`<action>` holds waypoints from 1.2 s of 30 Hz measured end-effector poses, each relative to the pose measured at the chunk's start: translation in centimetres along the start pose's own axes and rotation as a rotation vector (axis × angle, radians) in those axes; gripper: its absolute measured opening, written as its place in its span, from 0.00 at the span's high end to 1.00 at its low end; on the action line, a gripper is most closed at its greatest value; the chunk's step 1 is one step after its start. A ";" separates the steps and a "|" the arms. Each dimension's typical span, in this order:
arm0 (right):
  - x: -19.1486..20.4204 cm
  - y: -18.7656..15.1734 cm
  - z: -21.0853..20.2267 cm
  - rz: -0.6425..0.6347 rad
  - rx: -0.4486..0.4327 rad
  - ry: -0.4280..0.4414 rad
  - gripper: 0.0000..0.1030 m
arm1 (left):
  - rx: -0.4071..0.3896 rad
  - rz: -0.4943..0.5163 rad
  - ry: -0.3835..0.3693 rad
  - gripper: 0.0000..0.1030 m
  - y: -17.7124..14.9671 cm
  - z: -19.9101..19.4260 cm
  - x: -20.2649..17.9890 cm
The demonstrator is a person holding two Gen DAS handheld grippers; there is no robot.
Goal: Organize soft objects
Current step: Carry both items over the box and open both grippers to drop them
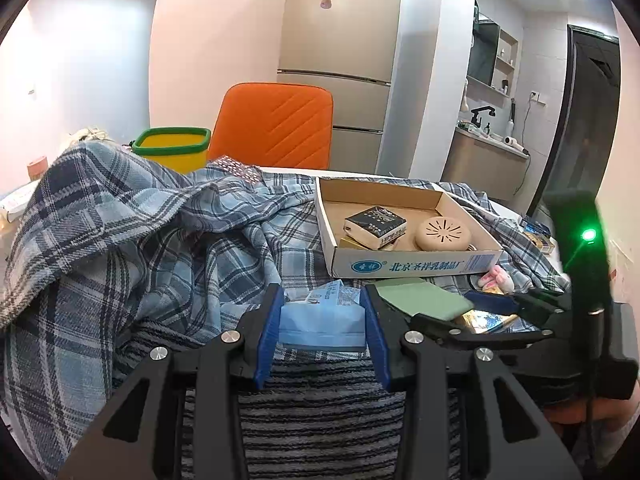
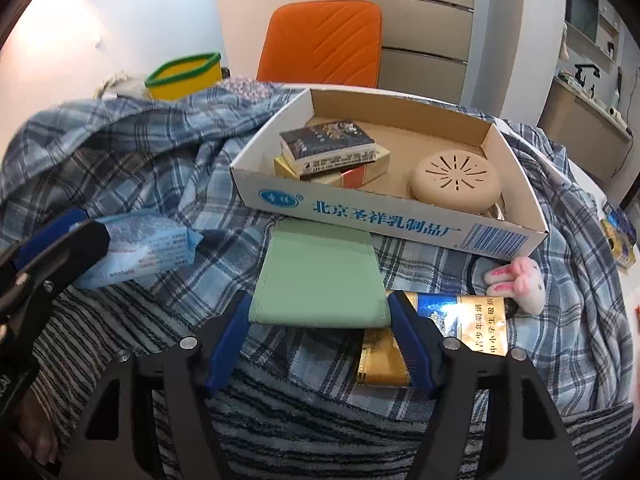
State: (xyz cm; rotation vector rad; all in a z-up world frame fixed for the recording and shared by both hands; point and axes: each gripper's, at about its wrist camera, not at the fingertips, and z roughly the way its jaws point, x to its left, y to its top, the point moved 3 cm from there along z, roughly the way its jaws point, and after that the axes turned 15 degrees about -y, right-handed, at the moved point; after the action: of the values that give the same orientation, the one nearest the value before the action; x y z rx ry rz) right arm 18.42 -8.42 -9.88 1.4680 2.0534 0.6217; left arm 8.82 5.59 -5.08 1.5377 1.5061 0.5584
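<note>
Left gripper [image 1: 322, 320] pinches the blue tissue pack [image 1: 320, 326]; right gripper [image 2: 320, 330] brackets the green wallet [image 2: 318, 276], contact uncertain, next needing full closure.

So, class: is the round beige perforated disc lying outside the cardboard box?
No, the round beige disc sits inside the cardboard box, beside the stacked packets.

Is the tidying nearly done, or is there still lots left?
Just begun. The box already holds packs and a round case. The left tool grips a blue tissue pack; the right tool straddles a green pouch. The plaid shirt is still crumpled.
</note>
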 end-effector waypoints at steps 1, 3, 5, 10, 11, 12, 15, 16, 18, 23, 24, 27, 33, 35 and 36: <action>-0.1 0.0 -0.3 0.005 -0.013 0.003 0.31 | 0.001 0.004 0.001 0.63 0.0 0.0 -0.1; -0.4 0.0 -1.2 0.013 -0.042 0.008 0.31 | -0.002 0.007 0.006 0.63 0.1 0.0 -0.1; -0.6 -0.1 -2.0 0.017 -0.063 0.009 0.31 | -0.002 0.008 0.010 0.63 0.2 -0.2 -0.2; -1.7 -0.3 -4.0 0.024 -0.105 -0.007 0.31 | -0.019 0.026 0.029 0.63 0.7 -0.8 -0.6; -2.0 -0.3 -4.3 0.028 -0.113 -0.008 0.31 | -0.024 0.033 0.035 0.63 0.8 -0.9 -0.7; -2.4 -0.3 -4.9 0.035 -0.126 -0.010 0.31 | -0.031 0.040 0.041 0.63 1.0 -1.0 -0.9; -3.3 -0.1 -6.2 0.052 -0.164 -0.021 0.31 | -0.050 0.053 0.044 0.63 1.7 -1.3 -1.3; -3.7 0.1 -6.7 0.056 -0.179 -0.029 0.31 | -0.056 0.055 0.046 0.63 2.0 -1.3 -1.4; -4.2 0.5 -7.4 0.063 -0.205 -0.041 0.31 | -0.079 0.050 0.051 0.63 2.8 -1.4 -1.5; -5.5 1.9 -8.1 0.062 -0.256 -0.082 0.31 | -0.140 0.074 0.050 0.63 5.7 -1.8 -2.2; -5.9 2.4 -8.1 0.059 -0.267 -0.093 0.31 | -0.147 0.083 0.052 0.63 6.3 -1.8 -2.4; -7.1 3.9 -8.0 0.065 -0.298 -0.123 0.31 | -0.153 0.101 0.045 0.63 7.9 -1.4 -3.0; -9.1 6.7 -6.1 0.082 -0.292 -0.132 0.31 | -0.167 0.110 -0.026 0.63 10.8 -0.1 -4.4; -9.6 7.7 -5.8 0.085 -0.298 -0.151 0.31 | -0.198 0.143 -0.058 0.63 11.8 0.2 -5.3; -9.8 8.4 -5.6 0.084 -0.306 -0.162 0.31 | -0.200 0.149 -0.063 0.63 12.4 0.4 -5.6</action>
State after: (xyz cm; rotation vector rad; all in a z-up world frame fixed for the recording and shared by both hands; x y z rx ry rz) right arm 23.24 -15.60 1.22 1.3803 1.6954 0.7855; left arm 15.14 1.76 6.34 1.5041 1.2552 0.7176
